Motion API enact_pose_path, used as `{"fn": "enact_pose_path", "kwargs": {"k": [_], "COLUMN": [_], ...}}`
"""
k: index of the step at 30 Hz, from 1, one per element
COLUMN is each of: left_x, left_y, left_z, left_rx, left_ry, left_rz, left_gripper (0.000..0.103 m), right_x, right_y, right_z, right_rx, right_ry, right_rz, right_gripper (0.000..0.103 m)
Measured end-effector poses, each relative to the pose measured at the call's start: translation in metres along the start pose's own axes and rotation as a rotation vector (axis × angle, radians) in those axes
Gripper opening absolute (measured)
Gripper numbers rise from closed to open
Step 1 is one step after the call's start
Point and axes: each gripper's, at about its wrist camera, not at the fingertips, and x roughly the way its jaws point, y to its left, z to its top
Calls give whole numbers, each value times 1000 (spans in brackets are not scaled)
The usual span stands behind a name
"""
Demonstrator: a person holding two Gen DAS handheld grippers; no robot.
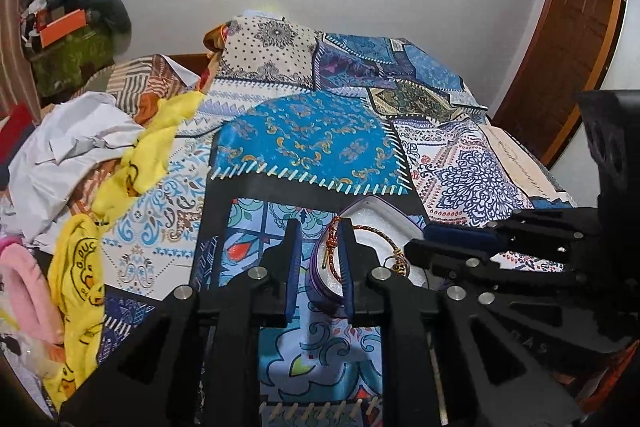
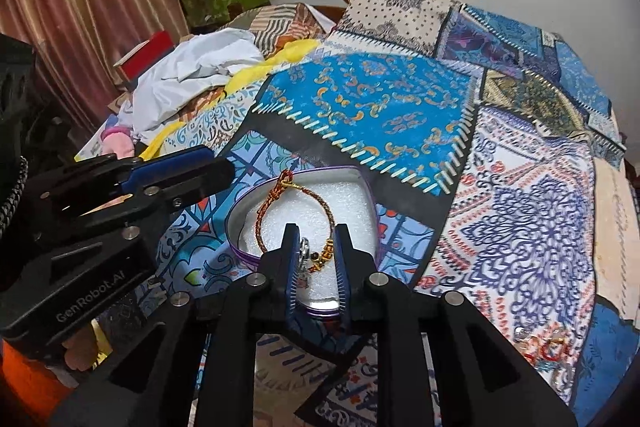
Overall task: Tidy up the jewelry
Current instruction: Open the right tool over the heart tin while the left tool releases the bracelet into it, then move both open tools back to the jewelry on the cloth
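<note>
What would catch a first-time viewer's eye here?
Most striking is the heart-shaped purple tin lined with white foam, lying on the blue patchwork bedspread, with a red-and-gold braided thread bracelet lying inside it. The right gripper hangs over the bracelet's gold beads, jaws apart, while the left gripper straddles the tin's rim. A crumpled yellow duck-print cloth lies heaped at the bed's left edge.
</note>
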Motion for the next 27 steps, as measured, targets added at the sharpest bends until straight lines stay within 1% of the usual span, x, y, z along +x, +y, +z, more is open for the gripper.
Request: {"fn": "enact_pose_path", "kwargs": {"k": [3, 5, 8, 15, 17, 22, 27], "left_x": [-8, -15, -26, -45, -49, -53, -43], "left_y": [-5, -10, -20, -49, -59, -81, -103], "left_z": [2, 4, 6, 10, 10, 13, 14], "left_rx": [8, 19, 44, 99, 111, 135, 151], "left_ry": [-11, -23, -43, -81, -91, -96, -77], "left_rz": [6, 13, 24, 23, 20, 8, -11], "left_gripper": [19, 24, 29, 37, 41, 42, 45], "right_x": [-12, -21, -36, -71, -80, -101, -120], "right_y": [-1, -2, -6, -22, -27, -46, -67], "right_z": [0, 0, -1, -6, -10, -22, -35], "right_rx": [-3, -3, 4, 25, 33, 64, 99], "right_ry": [-26, -46, -80, -153, -168, -209, -236], "right_rz": [-16, -26, -41, -80, -92, -117, -157], "right_gripper": [19, 22, 27, 29, 29, 30, 31]}}
